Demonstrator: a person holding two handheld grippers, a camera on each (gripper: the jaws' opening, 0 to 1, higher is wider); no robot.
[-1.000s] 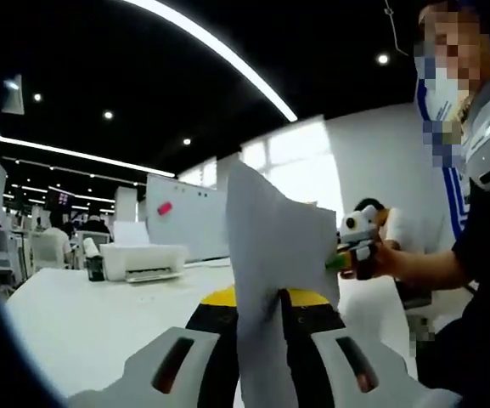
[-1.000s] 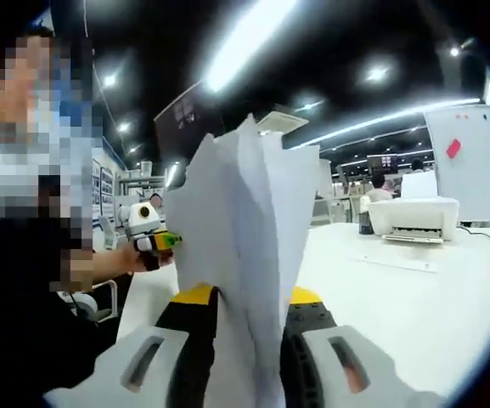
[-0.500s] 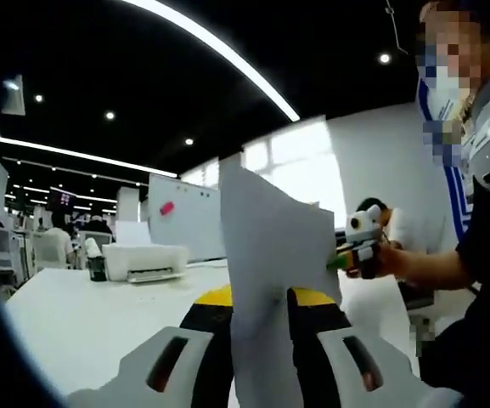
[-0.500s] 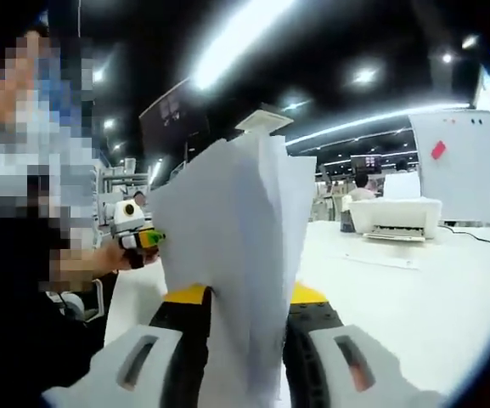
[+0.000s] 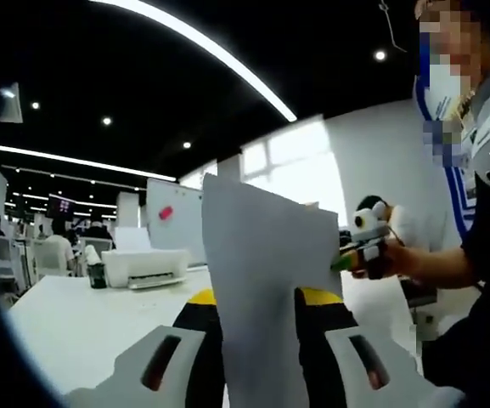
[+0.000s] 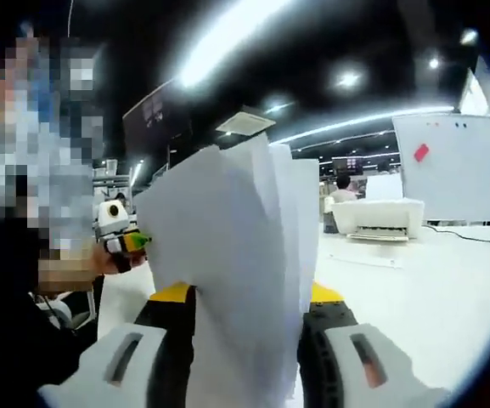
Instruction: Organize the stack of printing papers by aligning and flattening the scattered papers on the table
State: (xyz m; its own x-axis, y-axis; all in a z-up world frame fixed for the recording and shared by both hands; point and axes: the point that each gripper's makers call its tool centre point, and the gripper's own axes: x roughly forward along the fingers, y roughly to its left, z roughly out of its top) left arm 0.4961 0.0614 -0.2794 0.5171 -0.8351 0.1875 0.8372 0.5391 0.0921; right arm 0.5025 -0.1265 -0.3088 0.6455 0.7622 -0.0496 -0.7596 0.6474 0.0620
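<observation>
A stack of white printing papers (image 5: 261,280) stands upright above the white table (image 5: 75,323), held at two opposite edges. My left gripper (image 5: 257,299) is shut on one edge, the sheets rising between its yellow-tipped jaws. My right gripper (image 6: 249,297) is shut on the other edge, where the papers (image 6: 236,246) fan slightly into several layers at the top. In the left gripper view the right gripper (image 5: 351,259), in a person's hand, meets the far edge of the sheets. In the right gripper view the left gripper (image 6: 128,243) sits at the far edge likewise.
A white printer (image 5: 147,266) stands at the back of the table beside a dark cup (image 5: 96,274); the printer (image 6: 380,219) also appears in the right gripper view. A whiteboard (image 6: 444,166) stands behind it. The person holding the grippers stands close at the table's edge.
The sheets now look broader and flatter in both views, with their top edges closer together. Both cameras have shifted a little; the grips on the papers are unchanged.
</observation>
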